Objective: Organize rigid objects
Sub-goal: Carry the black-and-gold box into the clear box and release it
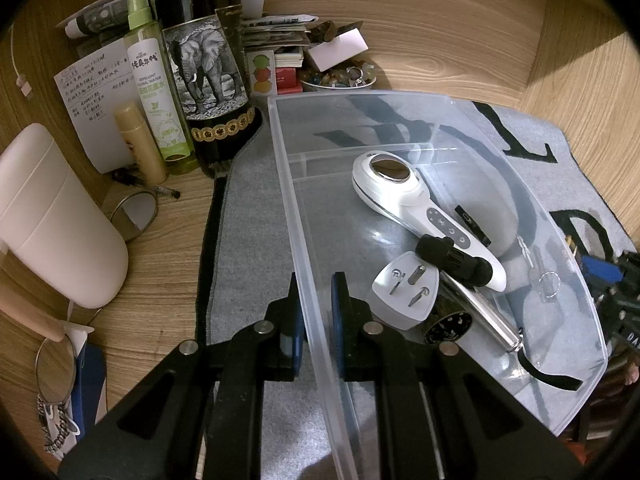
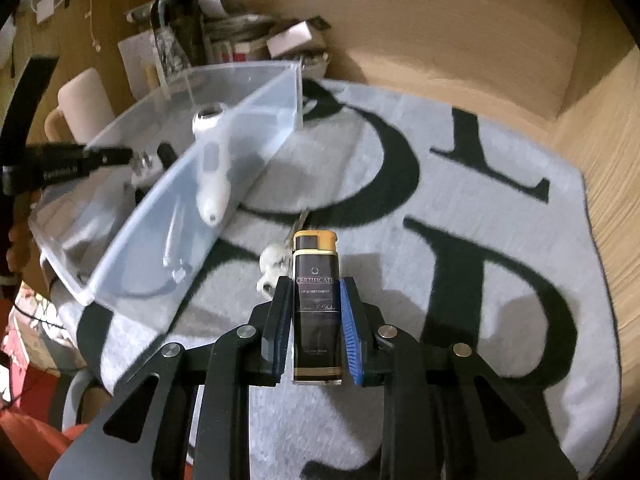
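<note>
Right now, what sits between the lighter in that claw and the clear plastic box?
In the right wrist view, a small bunch of keys lies on the grey mat, between the lighter and the clear box.

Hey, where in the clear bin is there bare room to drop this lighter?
The far end of the clear bin, beyond the white handheld device, is bare. So is the strip along the wall the left claw grips. The near end is crowded: plug adapter, metal tool. The right claw holds the lighter.
</note>
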Available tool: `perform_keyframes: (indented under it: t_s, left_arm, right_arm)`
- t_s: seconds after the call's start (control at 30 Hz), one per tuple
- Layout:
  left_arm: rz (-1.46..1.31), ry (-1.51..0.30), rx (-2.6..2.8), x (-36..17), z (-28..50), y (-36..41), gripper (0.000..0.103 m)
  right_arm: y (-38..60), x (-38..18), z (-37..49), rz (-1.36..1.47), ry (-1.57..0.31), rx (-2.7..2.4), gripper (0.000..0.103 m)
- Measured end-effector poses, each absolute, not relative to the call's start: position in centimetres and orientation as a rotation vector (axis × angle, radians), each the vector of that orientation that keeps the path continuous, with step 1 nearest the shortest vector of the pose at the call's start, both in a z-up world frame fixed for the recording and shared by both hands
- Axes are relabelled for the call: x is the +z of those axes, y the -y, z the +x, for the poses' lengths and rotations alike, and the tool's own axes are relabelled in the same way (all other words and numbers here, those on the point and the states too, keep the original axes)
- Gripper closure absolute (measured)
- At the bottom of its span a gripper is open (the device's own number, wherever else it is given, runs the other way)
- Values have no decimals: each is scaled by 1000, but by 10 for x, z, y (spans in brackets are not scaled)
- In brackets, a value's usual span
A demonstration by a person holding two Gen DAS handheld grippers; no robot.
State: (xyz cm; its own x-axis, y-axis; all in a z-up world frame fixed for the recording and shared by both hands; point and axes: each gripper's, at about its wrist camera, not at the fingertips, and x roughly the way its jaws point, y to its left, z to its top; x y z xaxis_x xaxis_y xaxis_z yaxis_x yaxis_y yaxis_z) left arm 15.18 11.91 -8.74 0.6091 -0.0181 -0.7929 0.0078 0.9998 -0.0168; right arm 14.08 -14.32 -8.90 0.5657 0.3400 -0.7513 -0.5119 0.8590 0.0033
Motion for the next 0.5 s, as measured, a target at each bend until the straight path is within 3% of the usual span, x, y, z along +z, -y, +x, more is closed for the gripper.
perform_keyframes:
  t_s: [0.5]
  left_arm:
    - [-12, -917, -15, -87, 152, -119, 92]
  right_arm:
    - [118, -31, 150, -172, -635, 593, 81]
